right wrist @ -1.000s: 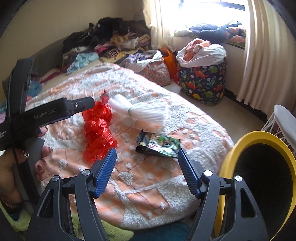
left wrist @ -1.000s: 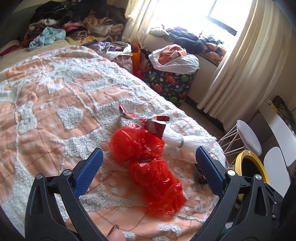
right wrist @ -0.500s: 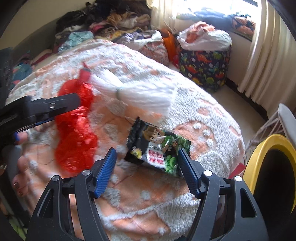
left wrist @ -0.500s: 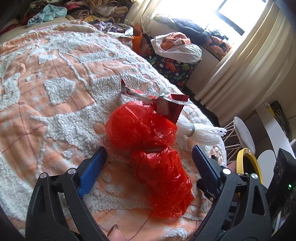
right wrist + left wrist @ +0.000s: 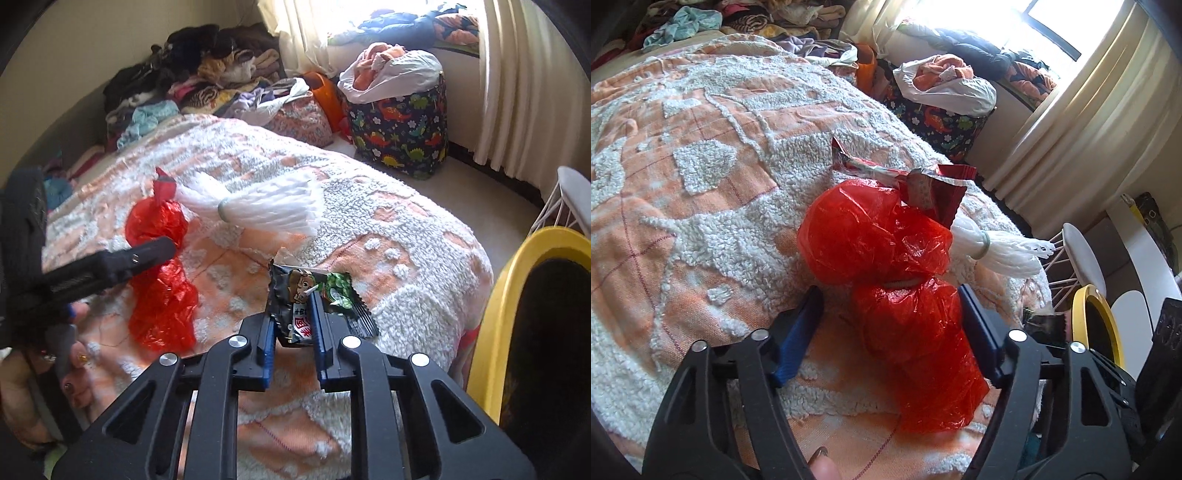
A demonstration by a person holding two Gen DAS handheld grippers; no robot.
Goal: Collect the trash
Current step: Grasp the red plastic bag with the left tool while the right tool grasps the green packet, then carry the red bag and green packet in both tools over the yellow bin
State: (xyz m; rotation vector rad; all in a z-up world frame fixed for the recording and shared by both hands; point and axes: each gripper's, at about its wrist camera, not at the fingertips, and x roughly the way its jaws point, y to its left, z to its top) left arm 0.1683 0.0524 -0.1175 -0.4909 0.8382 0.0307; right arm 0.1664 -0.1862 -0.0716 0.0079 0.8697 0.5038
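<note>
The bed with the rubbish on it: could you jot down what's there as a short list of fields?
surface: orange-and-white bedspread
left gripper: jaws closing around the red plastic bag
right gripper: jaws closing on the dark snack wrapper, which stands pinched between them
other litter: white plastic bag bound by a ring, red foil wrapper
bin: yellow-rimmed bin beside the bed

Sunlit curtained window beyond an orange-and-white bedspread; beige walls.
</note>
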